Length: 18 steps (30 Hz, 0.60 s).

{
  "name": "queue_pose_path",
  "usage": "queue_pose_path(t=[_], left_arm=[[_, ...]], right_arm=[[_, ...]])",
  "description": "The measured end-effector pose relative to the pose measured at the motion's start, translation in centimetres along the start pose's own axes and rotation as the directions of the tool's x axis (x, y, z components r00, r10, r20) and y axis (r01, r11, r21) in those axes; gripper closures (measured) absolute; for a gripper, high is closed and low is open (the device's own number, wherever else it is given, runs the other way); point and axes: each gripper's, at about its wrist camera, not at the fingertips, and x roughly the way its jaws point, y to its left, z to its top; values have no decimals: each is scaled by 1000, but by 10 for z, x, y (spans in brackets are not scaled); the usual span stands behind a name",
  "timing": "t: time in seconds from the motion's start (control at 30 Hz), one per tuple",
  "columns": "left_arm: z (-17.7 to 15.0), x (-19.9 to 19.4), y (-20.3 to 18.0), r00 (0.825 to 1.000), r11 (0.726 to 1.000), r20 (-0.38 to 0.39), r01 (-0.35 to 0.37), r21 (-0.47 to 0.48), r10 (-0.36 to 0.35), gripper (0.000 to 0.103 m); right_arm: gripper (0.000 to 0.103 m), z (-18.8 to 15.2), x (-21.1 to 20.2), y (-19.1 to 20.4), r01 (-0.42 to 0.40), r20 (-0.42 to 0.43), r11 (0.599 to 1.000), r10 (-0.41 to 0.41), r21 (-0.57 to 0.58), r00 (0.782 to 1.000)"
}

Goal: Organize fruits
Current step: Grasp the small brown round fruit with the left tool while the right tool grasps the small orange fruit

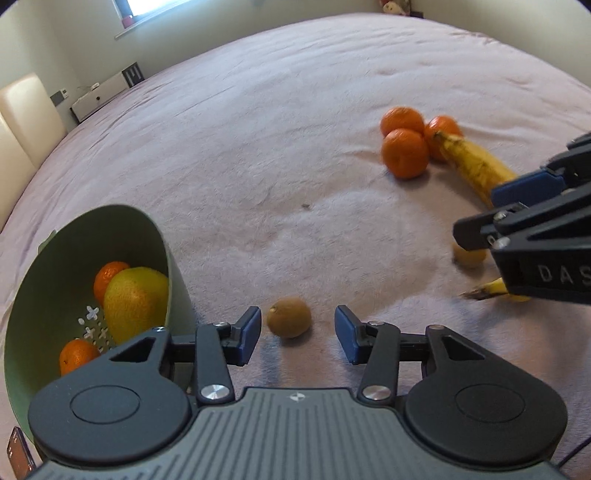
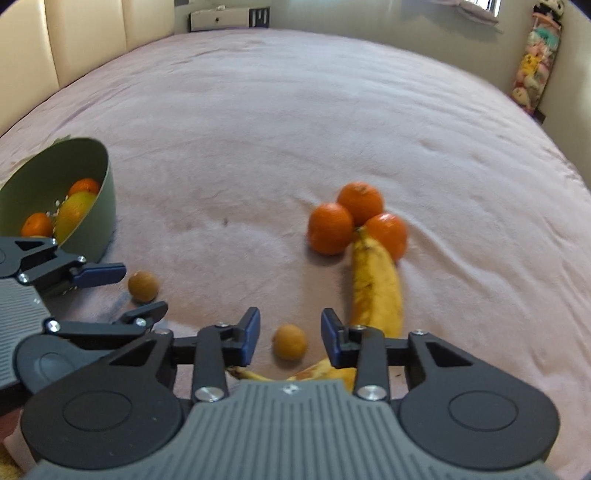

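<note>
A green colander bowl (image 1: 162, 251) at the left holds two oranges and a yellow-green mango (image 1: 133, 302). My left gripper (image 1: 298, 334) is open, low over the pink blanket, with a brown kiwi (image 1: 289, 317) between its fingers, untouched. My right gripper (image 2: 290, 336) is open around a small brown-yellow round fruit (image 2: 290, 341). A banana (image 2: 375, 288) lies just right of it, its tip against three oranges (image 2: 330, 228). A second banana (image 2: 317, 373) lies under the right gripper. The right gripper also shows in the left wrist view (image 1: 476, 210).
The pink blanket (image 2: 258, 129) covers a wide bed. A cream headboard (image 2: 74, 37) and a white box (image 2: 221, 18) stand beyond its far edge. Soft toys (image 2: 532, 66) hang on the right wall. A phone-like object (image 1: 18, 454) lies beside the bowl.
</note>
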Motion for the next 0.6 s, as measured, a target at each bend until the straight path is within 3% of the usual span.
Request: queue_pose_path(t=[0.37,0.53,0.6], left_arm=[[0,9,-5,1000,999,-14,-24,43,24,53],[2,10,-5,1000,999,-16,-13,42,14,69],[2,10,-3,1000,999,-17,-6,36,7,71]], right_arm=[[70,1,21,-2,2,-80,1000,0,27,997],[74,-1,30,0,14,-106,1000,-13,9,994],[75,-1,31,0,18,-108,1000,-17,2,994]])
